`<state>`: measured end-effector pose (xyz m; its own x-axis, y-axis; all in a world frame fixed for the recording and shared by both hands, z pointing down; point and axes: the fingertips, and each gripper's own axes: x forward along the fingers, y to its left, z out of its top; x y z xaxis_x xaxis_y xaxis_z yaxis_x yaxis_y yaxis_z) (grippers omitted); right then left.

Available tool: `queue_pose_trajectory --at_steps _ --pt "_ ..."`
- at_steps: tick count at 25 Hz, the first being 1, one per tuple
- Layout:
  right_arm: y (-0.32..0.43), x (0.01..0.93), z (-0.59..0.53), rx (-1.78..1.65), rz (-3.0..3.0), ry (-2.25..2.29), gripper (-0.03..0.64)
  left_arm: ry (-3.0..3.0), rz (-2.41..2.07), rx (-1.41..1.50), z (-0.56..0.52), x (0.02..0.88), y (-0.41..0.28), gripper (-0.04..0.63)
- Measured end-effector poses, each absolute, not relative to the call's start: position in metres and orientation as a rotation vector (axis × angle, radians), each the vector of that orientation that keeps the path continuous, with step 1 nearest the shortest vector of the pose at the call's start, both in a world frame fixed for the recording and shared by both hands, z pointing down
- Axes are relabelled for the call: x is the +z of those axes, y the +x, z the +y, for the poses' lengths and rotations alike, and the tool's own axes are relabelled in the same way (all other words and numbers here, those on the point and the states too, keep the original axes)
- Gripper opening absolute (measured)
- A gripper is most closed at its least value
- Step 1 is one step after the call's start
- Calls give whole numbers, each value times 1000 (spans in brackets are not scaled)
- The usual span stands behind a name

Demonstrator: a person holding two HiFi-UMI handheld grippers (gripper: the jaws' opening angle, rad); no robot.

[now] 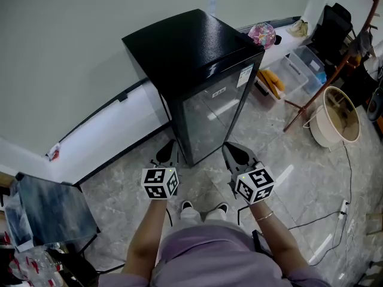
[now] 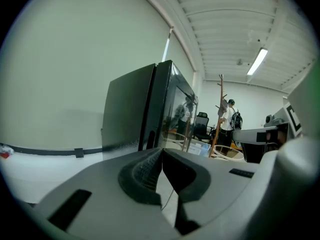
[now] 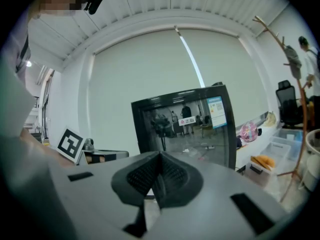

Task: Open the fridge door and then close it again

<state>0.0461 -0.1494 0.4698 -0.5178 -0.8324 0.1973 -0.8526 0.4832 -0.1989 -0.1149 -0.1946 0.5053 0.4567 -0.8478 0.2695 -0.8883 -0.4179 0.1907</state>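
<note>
The fridge (image 1: 191,46) is black, the floor (image 1: 311,187) grey and marbled, the wall (image 1: 78,58) pale green.

Grey marbled floor (image 1: 281,178). A black fridge (image 1: 197,58) stands on it by the far wall. Along that wall toward the right sit clear bins (image 1: 302,64), with a coat stand (image 1: 312,99) and a round beige tub (image 1: 335,117) nearby. A power strip (image 1: 342,210) lies at the floor's right edge.

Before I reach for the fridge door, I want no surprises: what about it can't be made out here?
- Handle on the black glass-door fridge: none discernible; head view looks steeply down, left gripper view is edge-on.
- Fridge contents: reflections cover the glass door in the right gripper view.
- Print on the white door stickers: too small.
</note>
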Motion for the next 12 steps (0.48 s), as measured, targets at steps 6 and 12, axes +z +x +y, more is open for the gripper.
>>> queue_pose_trajectory --at_steps 6,12 --pt "59 473 -144 426 -2605 1549 3 2452 -1435 165 -187 499 -106 3" --pt "71 472 -143 384 -2559 1586 3 2468 -1393 147 -182 500 -97 3"
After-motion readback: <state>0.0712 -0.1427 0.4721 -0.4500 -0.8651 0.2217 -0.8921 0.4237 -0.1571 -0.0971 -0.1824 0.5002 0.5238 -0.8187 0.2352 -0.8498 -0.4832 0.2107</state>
